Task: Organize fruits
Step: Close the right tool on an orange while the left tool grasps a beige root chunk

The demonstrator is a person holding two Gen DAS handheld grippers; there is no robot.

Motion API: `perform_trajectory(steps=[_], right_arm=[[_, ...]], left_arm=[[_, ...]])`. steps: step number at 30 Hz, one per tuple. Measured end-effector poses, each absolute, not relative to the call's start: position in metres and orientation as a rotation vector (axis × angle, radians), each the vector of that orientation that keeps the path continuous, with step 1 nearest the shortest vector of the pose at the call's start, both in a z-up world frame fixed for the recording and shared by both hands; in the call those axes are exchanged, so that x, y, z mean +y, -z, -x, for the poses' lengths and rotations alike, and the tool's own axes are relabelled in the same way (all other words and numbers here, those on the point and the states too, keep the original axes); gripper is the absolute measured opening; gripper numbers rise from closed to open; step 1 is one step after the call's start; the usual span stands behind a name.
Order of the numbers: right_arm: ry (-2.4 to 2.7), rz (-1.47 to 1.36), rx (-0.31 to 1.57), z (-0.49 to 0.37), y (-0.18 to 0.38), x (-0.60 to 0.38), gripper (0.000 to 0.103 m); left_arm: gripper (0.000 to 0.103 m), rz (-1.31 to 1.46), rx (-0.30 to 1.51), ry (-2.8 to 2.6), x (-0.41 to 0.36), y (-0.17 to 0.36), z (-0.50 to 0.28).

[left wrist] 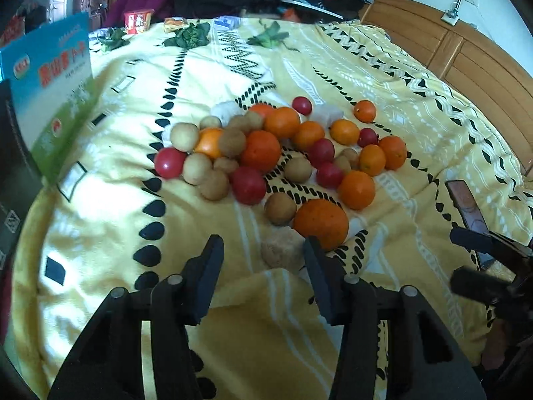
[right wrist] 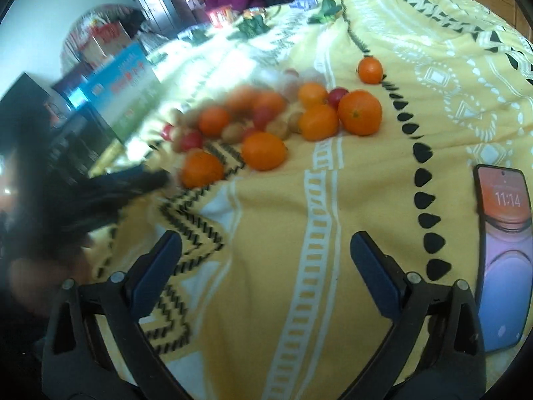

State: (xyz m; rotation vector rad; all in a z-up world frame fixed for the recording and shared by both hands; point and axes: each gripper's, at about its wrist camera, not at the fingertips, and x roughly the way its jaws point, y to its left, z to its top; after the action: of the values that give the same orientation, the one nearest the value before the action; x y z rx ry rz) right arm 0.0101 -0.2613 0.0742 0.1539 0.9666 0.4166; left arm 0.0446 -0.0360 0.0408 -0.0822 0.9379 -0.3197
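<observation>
A heap of fruit lies on a yellow patterned blanket (left wrist: 100, 226): oranges, red tomato-like fruits and brown round fruits. In the left wrist view my left gripper (left wrist: 263, 253) is open and empty, just short of a rough brown fruit (left wrist: 281, 250) and a large orange (left wrist: 320, 223) at the heap's near edge. A red fruit (left wrist: 248, 185) lies behind them. My right gripper (right wrist: 266, 250) is open and empty over bare blanket, the nearest orange (right wrist: 264, 151) well ahead. The heap (right wrist: 253, 120) is blurred in that view. The right gripper shows at the left wrist view's right edge (left wrist: 479, 263).
A phone (right wrist: 504, 243) lies lit on the blanket right of my right gripper. A blue-green box (left wrist: 53, 90) stands at the left. Leafy greens (left wrist: 190, 35) and snack packs (left wrist: 138, 21) lie at the far edge, where a person sits. A wooden headboard (left wrist: 466, 46) is right.
</observation>
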Motion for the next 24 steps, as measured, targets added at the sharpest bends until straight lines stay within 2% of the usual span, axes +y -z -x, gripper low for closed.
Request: perform_trajectory(steps=[7,11,12,13,14,17,24], right_arm=[[-0.492,-0.188,0.95,-0.015,-0.085,-0.253,0.093],[-0.54,-0.224,0.95,-0.021,-0.088,-0.249,0.075],[-0.55,-0.231,0.947,-0.023,-0.089,-0.248,0.073],[-0.557,-0.234,0.945,-0.024,-0.09,-0.247,0.068],[-0.564,-0.234,0.945,-0.027,-0.091,-0.245,0.064],[-0.597,-0.22,0.947,-0.037,-0.093,-0.232,0.06],[-0.628,-0.12,1.003,-0.073,-0.077,-0.184,0.06]], left_arm=[[0.051,0.097,0.948,0.385,-0.044,-0.03,-0.048],[0.051,0.09,0.946,0.412,-0.049,-0.028,-0.052],[0.041,0.096,0.942,0.414,-0.048,-0.028,-0.051],[0.035,0.101,0.942,0.413,-0.047,-0.029,-0.051],[0.035,0.109,0.941,0.407,-0.045,-0.03,-0.05],[0.035,0.143,0.92,0.385,-0.034,-0.036,-0.043],[0.035,0.216,0.872,0.334,0.004,-0.059,-0.024]])
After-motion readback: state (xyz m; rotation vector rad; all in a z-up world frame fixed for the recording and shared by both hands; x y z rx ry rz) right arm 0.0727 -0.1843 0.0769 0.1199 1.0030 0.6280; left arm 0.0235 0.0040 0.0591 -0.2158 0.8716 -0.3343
